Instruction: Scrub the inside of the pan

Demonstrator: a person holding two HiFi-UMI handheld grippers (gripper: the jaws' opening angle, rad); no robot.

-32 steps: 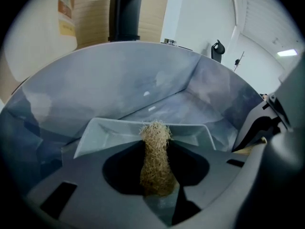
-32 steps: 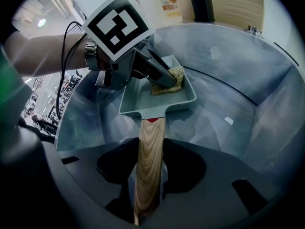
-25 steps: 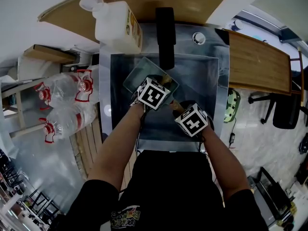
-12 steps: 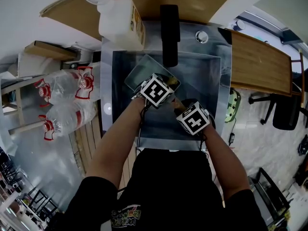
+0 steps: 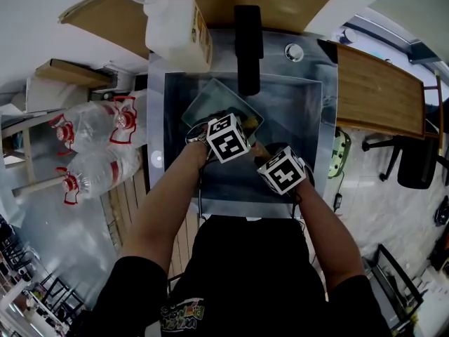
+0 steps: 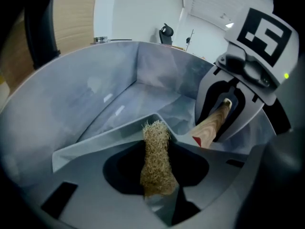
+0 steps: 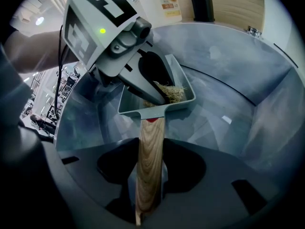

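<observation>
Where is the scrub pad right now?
In the left gripper view the scrub pad is clamped in the left gripper, its tip inside the grey pan in the sink, just left of the wooden handle held by the right gripper.

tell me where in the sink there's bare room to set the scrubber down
Bare: sink floor between the pan and the right wall, and the wooden counter beyond. Crowded middle: pan, scrubber, left gripper and right gripper meet there.
</observation>
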